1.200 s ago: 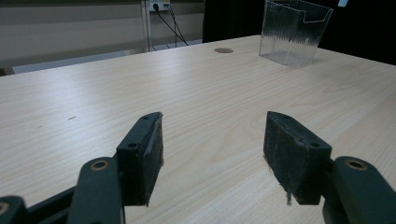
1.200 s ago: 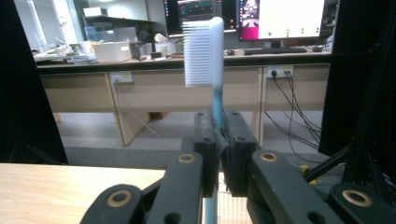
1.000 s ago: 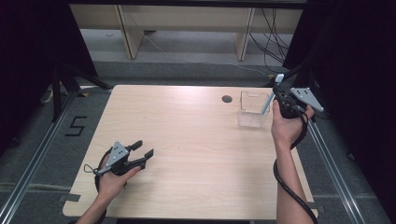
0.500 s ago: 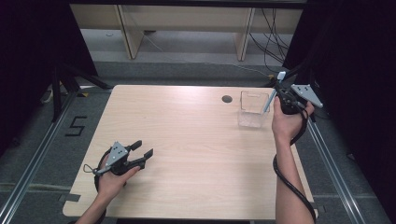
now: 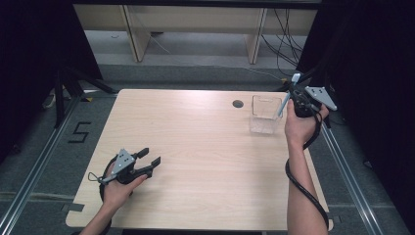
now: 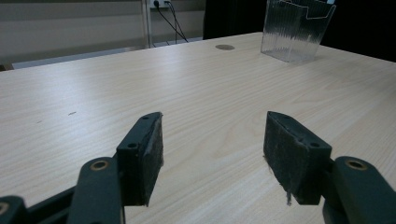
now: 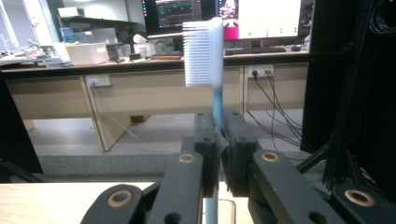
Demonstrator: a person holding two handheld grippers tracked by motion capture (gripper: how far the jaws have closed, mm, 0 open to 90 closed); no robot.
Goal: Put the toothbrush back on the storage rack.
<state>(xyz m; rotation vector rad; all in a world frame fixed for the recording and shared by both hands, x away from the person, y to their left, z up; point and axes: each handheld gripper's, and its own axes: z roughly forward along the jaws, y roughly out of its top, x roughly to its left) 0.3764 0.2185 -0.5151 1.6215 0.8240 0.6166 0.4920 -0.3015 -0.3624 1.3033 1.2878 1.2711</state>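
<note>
At the counter's far right corner, the right gripper (image 5: 296, 96) pinched a toothbrush (image 7: 211, 60) above the clear holder (image 5: 265, 115), seemingly needing lowering next; the left gripper (image 5: 147, 160) rested wide.

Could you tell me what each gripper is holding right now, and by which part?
The right gripper is shut on a toothbrush, clamped on its blue handle just below the bristled head. The left gripper is open and holds nothing.
</note>
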